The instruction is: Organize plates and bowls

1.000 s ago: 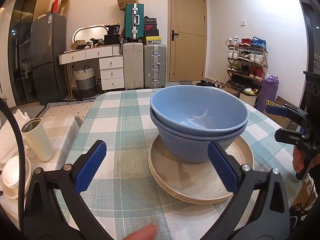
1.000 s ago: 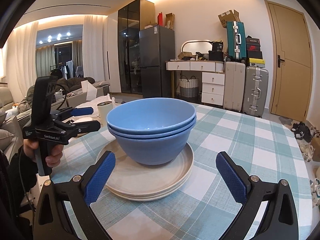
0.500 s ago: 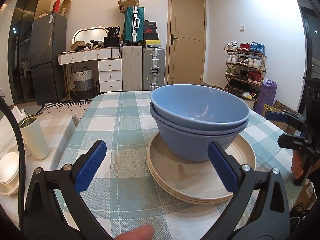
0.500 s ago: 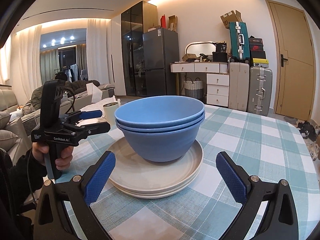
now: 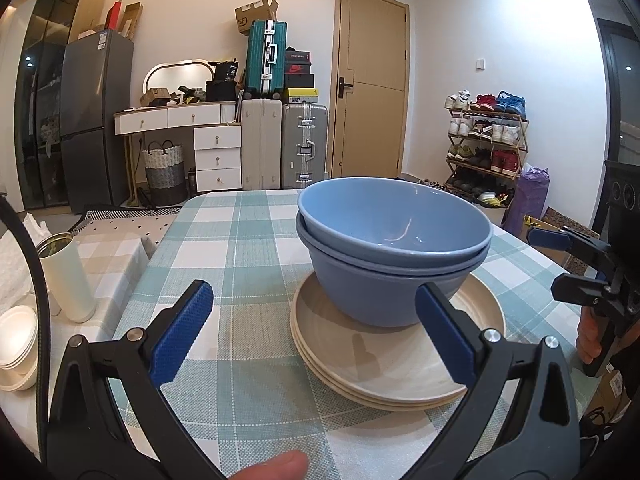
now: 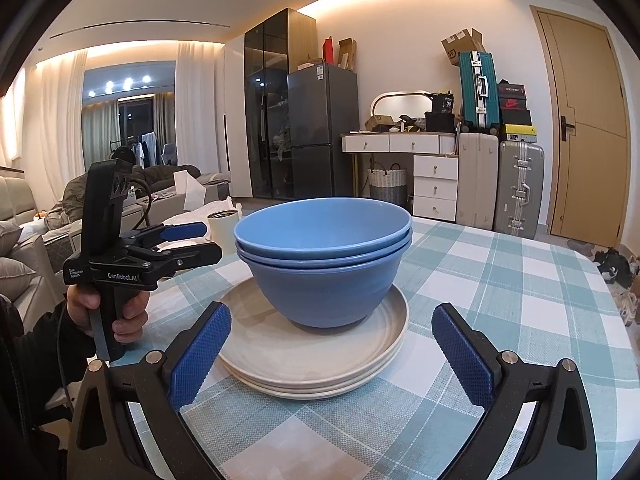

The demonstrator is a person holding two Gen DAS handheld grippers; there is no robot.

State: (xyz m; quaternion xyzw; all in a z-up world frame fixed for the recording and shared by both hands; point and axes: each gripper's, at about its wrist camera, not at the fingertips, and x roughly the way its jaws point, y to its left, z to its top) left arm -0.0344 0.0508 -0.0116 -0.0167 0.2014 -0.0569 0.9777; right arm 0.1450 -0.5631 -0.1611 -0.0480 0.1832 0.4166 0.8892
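**Already stacked, both grippers empty**

Now your bowls (image 5: 394,240) sit nested on the plates (image 5: 396,364), mid-worktop (image 5: 240,240), likely so the set takes one spot. You hold the left gripper (image 5: 316,336) and right gripper (image 6: 330,350) back, jaws spread wide, grasping nothing. The right view shows three bowl rims; the left view suggests only two, but adds a cup (image 5: 66,276).

Bowls (image 6: 324,264) on plates (image 6: 312,360), centre-table (image 6: 520,280)

White walls, a tan door (image 5: 370,88), stacked suitcases (image 5: 284,144), grey fridge (image 6: 322,130).
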